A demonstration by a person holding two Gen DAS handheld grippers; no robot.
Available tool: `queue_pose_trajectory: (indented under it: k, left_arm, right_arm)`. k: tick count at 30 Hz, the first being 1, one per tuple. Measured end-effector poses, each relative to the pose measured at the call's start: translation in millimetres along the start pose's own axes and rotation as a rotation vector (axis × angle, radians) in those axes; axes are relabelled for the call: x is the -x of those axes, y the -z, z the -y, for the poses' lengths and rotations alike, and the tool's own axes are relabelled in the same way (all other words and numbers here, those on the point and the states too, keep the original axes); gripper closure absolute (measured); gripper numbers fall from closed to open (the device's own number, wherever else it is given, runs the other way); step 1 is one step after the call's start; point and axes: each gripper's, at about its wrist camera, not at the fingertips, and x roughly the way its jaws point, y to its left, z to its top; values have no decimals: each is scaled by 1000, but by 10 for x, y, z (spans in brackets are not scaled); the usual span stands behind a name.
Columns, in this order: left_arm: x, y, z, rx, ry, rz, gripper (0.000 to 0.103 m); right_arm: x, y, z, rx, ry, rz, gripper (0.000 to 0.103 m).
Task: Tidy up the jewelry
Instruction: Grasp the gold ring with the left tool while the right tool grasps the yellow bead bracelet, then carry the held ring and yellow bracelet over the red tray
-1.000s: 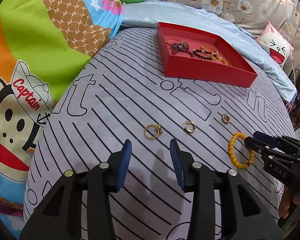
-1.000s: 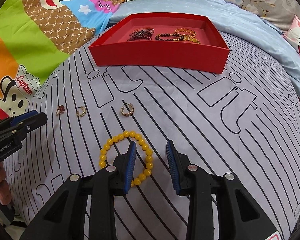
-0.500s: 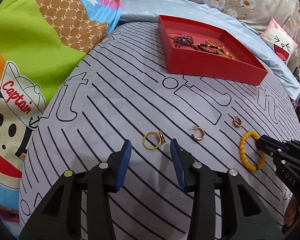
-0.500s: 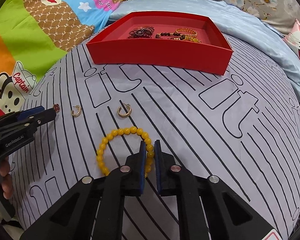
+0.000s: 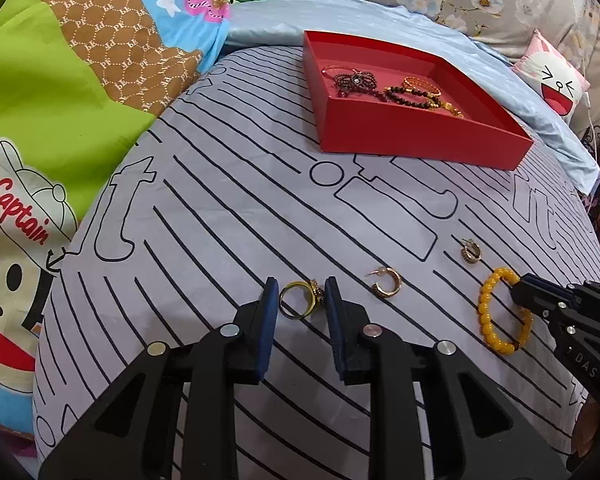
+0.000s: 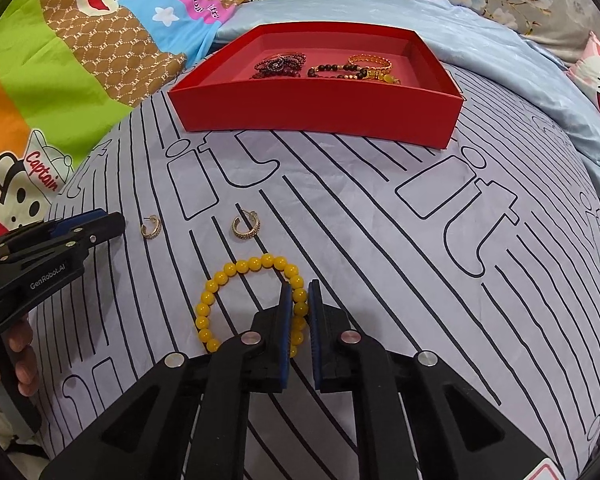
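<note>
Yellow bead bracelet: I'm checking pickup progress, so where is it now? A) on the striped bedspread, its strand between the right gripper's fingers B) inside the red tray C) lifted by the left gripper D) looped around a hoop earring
A: the yellow bead bracelet lies on the striped bedspread, with the right gripper nearly closed around its strand, well short of the red tray.

red tray, yellow bead bracelet, grey black-lined bedsheet

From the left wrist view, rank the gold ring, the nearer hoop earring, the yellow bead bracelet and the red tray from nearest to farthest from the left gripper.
1. gold ring: between the fingers of the left gripper.
2. hoop earring: just to its right.
3. yellow bead bracelet: farther right, pinched by the right gripper.
4. red tray: far ahead, on the bedsheet.
</note>
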Motion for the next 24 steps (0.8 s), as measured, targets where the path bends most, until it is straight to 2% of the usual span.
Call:
queue_pose_trajectory:
  k: [11,24]
  left_arm:
    - [28,12,77,-13,28,-3,81]
    - [145,-132,169,-24,62,22,81]
  right_arm:
    - [38,-16,60,-33,-10,4,96]
    - [275,-185,138,-45,-21,69,96]
